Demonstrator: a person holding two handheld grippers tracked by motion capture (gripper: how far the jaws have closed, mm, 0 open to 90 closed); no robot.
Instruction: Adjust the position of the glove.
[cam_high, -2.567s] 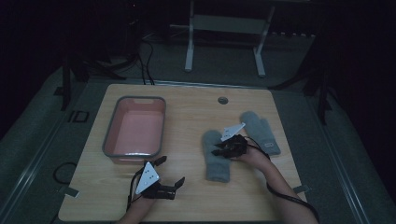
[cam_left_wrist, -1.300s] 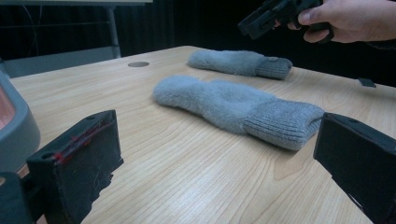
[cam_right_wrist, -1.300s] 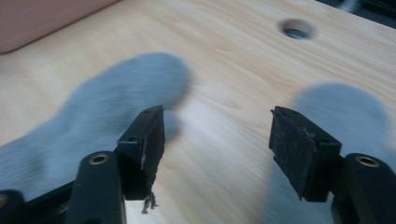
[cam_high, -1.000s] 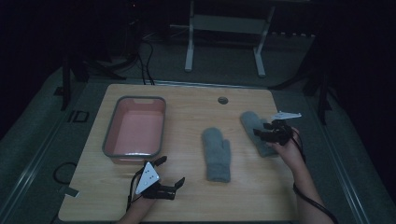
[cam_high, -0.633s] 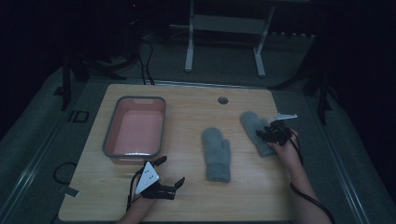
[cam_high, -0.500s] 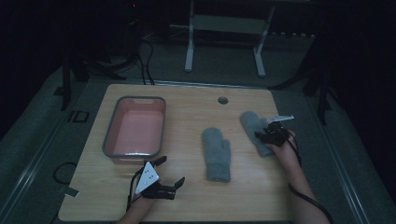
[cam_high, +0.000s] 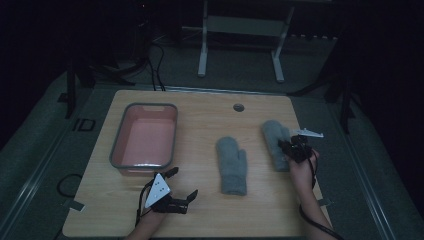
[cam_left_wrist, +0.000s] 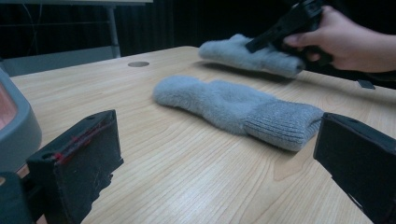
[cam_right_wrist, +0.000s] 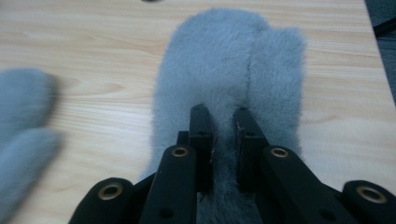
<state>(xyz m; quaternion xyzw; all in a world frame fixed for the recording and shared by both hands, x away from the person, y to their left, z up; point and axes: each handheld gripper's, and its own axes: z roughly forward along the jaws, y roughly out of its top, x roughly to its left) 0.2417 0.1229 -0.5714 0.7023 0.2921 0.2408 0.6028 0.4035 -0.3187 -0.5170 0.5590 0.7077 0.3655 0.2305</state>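
Two grey mittens (cam_high: 232, 164) (cam_high: 276, 142), one pink tray (cam_high: 118, 150).

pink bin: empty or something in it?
Empty. The high view shows the pink bin with a bare floor; both mittens lie on the table.

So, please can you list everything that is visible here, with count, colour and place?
Mittens: 2, grey; one lying flat at table centre, one to its right, pinched in the right gripper's jaws.
Tray: 1, pink with grey rim; on the table's left side.
Table: 1, light wood.
Hole: 1, dark; near the table's far edge.
Left gripper: 1, black; near front edge, jaws wide open.
Right gripper: 1, black; closed on the right mitten.
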